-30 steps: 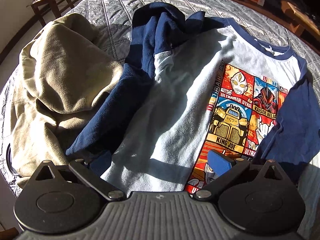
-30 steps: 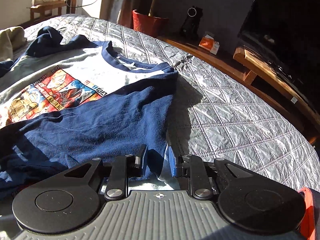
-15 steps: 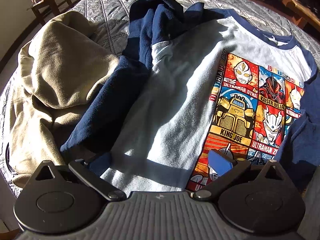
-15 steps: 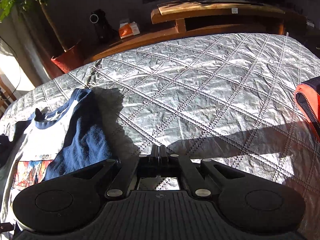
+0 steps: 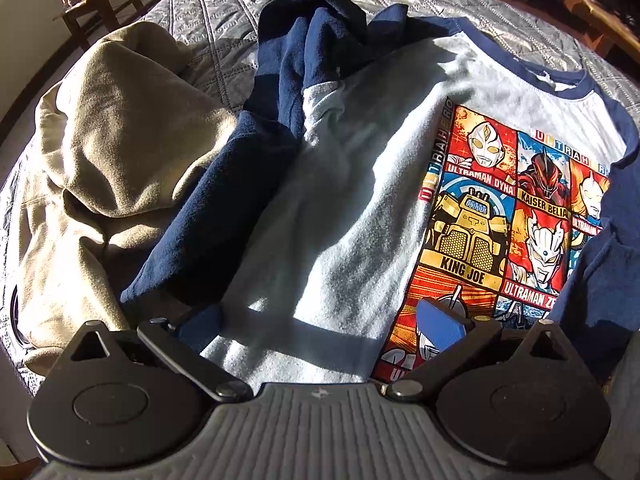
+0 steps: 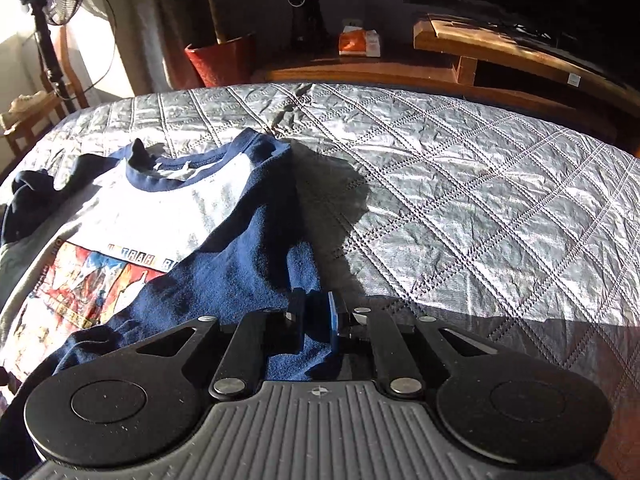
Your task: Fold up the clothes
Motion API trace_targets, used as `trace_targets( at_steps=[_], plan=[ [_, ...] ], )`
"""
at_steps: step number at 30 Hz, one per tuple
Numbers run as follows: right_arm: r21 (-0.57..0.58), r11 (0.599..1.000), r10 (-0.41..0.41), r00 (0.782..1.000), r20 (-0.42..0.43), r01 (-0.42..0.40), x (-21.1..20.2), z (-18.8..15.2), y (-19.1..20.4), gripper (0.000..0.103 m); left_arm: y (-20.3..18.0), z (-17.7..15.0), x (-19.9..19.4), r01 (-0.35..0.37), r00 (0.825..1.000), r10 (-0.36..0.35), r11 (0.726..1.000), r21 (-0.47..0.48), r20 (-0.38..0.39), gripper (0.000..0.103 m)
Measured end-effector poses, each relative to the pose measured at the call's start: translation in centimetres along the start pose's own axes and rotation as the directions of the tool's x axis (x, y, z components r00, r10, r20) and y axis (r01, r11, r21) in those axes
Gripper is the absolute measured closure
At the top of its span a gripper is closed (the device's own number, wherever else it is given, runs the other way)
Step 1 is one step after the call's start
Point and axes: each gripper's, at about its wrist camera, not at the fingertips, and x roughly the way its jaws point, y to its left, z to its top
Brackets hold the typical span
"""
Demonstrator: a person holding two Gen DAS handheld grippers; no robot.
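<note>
The left wrist view alone is showing a beige garment (image 5: 108, 168) lying beside the raglan shirt (image 5: 360, 200), whose left navy sleeve (image 5: 224, 208) is bunching. The left gripper (image 5: 320, 320) is hovering wide open over the hem, holding nothing.

The right wrist view is showing the quilted bedspread (image 6: 460, 200) under the shirt (image 6: 168, 208), plus a red pot (image 6: 220, 60). The right gripper (image 6: 316, 314), fully closed half a second ago, is now standing slightly apart over the right sleeve (image 6: 240, 280).

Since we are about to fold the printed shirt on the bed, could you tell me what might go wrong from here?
1. The shirt's bunched navy sleeve overlaps the beige garment, so a pull may drag both.
2. The right tongs are barely parted over the other navy sleeve; closing may catch too little cloth and slip.
</note>
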Motion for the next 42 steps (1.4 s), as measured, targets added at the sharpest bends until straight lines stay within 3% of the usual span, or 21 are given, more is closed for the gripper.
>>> trace_targets(
  at_steps=[2, 3, 4, 6, 8, 11, 13, 15, 17, 21, 23, 24, 27, 30, 32, 33, 34, 38, 40, 42],
  plan=[
    [0.08, 0.997, -0.02, 1.0, 0.002, 0.02, 0.0, 0.0, -1.2, 0.099, 0.1, -0.1, 0.0, 0.004, 1.0, -0.004, 1.0, -0.002, 0.003, 0.0],
    [0.139, 0.99, -0.02, 1.0, 0.002, 0.019, 0.1, 0.1, -1.9, 0.087, 0.2, -0.2, 0.0, 0.006, 1.0, -0.006, 1.0, -0.003, 0.004, 0.0],
    [0.216, 0.976, -0.013, 1.0, 0.016, 0.009, 0.0, 0.2, -2.8, 0.068, 0.2, -0.2, 0.0, 0.007, 1.0, -0.007, 1.0, -0.004, 0.005, 0.0],
    [0.276, 0.961, -0.047, 0.995, 0.085, 0.022, -0.9, 0.4, -3.6, 0.06, 0.3, -0.2, 0.0, 0.008, 1.0, -0.008, 1.0, -0.005, 0.005, 0.0],
    [0.199, 0.979, -0.069, 0.988, 0.139, 0.04, -1.6, 1.2, -2.8, 0.062, 0.3, -0.2, 0.0, 0.008, 1.0, -0.008, 1.0, -0.007, 0.004, 0.0],
    [0.075, 0.997, -0.01, 0.984, 0.175, -0.004, -1.6, 3.0, -1.0, 0.062, 0.4, -0.2, 0.0, 0.01, 1.0, -0.01, 1.0, -0.008, 0.004, 0.0],
    [0.087, 0.994, 0.053, 0.991, 0.124, -0.064, -0.3, 4.4, -0.5, 0.061, 0.3, -0.2, 0.0, 0.008, 1.0, -0.008, 1.0, -0.008, 0.005, 0.0],
    [0.201, 0.961, 0.18, 0.981, 0.075, -0.191, 1.4, 5.3, -1.2, 0.06, 0.3, -0.2, 0.0, 0.008, 1.0, -0.008, 1.0, -0.007, 0.006, 0.0],
    [0.248, 0.946, 0.19, 0.978, 0.091, -0.207, 2.1, 5.6, -1.1, 0.058, 0.3, -0.2, 0.0, 0.009, 1.0, -0.009, 1.0, -0.008, 0.007, 0.0],
    [0.227, 0.962, 0.137, 0.988, 0.076, -0.151, 3.7, 6.5, -0.4, 0.06, 0.3, -0.2, 0.1, 0.011, 1.0, -0.011, 1.0, -0.007, 0.009, 0.0],
    [0.199, 0.976, 0.073, 0.995, 0.061, -0.084, 4.6, 6.9, 0.0, 0.094, 0.3, -0.1, 0.2, 0.012, 1.0, -0.012, 1.0, -0.007, 0.008, 0.0],
    [0.182, 0.982, 0.044, 0.998, 0.05, -0.052, 5.1, 7.2, 0.0, 0.099, 0.3, -0.1, 0.2, 0.012, 1.0, -0.012, 1.0, -0.008, 0.008, 0.0],
    [0.122, 0.992, -0.042, 0.998, 0.039, 0.037, 6.2, 7.9, 0.2, 0.099, 0.3, -0.1, 0.1, 0.013, 1.0, -0.013, 1.0, -0.006, 0.009, 0.0],
    [-0.101, 0.975, -0.189, 0.979, 0.082, 0.196, 7.0, 8.2, 2.0, 0.098, 0.2, -0.2, 0.1, 0.01, 1.0, -0.01, 1.0, 0.001, 0.013, 0.0],
    [-0.234, 0.933, -0.261, 0.962, 0.086, 0.274, 7.9, 8.1, 3.2, 0.085, 0.1, -0.3, 0.0, 0.003, 1.0, -0.003, 1.0, 0.008, 0.019, 0.0],
    [-0.257, 0.923, -0.273, 0.958, 0.09, 0.287, 8.0, 8.0, 3.3, 0.071, 0.1, -0.3, 0.0, -0.002, 1.0, 0.002, 1.0, 0.011, 0.021, 0.0],
    [-0.276, 0.913, -0.284, 0.954, 0.096, 0.299, 8.0, 8.0, 3.3, 0.07, 0.0, -0.3, 0.0, -0.006, 1.0, 0.006, 1.0, 0.015, 0.023, 0.0],
    [0.035, 0.983, -0.183, 0.958, 0.221, 0.179, 3.1, 7.8, -0.5, 0.062, -0.4, -0.3, -0.5, -0.019, 0.999, 0.017, 0.999, 0.032, 0.046, 0.0],
    [0.068, 0.987, -0.156, 0.954, 0.255, 0.143, 1.3, 7.1, -1.2, 0.063, -0.6, -0.3, -0.9, -0.024, 0.998, 0.022, 0.999, 0.041, 0.062, 0.0],
    [-0.002, 0.993, -0.117, 0.967, 0.228, 0.121, 0.7, 6.1, -0.7, 0.068, -0.8, -0.3, -1.2, -0.03, 0.997, 0.026, 0.998, 0.05, 0.077, 0.001]
  ],
)
